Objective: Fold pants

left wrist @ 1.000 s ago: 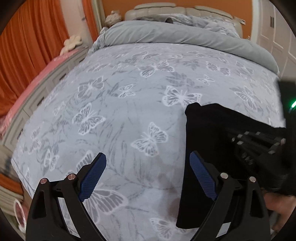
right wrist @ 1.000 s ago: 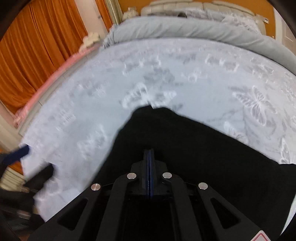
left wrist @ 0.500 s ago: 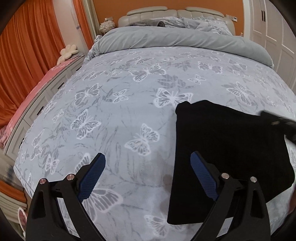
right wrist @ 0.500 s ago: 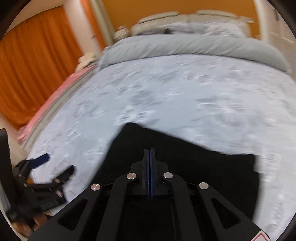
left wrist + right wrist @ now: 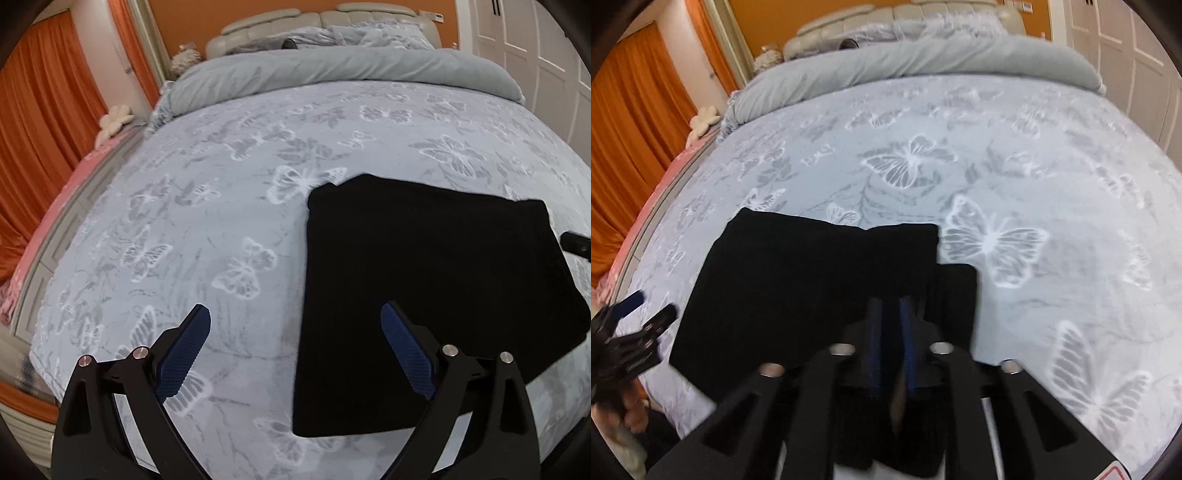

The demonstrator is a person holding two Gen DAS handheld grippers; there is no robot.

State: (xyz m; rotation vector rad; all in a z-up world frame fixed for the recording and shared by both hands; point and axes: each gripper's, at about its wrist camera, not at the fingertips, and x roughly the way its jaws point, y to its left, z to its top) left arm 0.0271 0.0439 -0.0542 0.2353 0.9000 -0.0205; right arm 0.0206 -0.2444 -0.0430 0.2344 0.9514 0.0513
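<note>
The black pants [image 5: 424,280] lie folded into a flat rectangle on the butterfly bedspread [image 5: 221,206], near the bed's front edge. My left gripper [image 5: 295,332] is open and wide. Its right finger [image 5: 400,341] is over the pants' left part and its left finger is over bare bedspread. In the right wrist view the pants [image 5: 812,288] spread below and to the left, with a lower layer [image 5: 956,295] sticking out on the right. My right gripper [image 5: 891,317] sits over that right end; its jaws are opening with a narrow gap. Blur hides whether cloth remains between them.
A rolled grey duvet [image 5: 332,70] and pillows lie at the head of the bed. Orange curtains [image 5: 40,122] and a pink-topped bench [image 5: 55,221] run along the left. White cupboard doors [image 5: 535,48] stand on the right. A hand [image 5: 631,410] holds the left gripper [image 5: 631,332].
My right gripper swept to the right across the pants, which now lie flat, and its shut jaws have parted. It has almost left the left wrist view. The left gripper shifted slightly.
</note>
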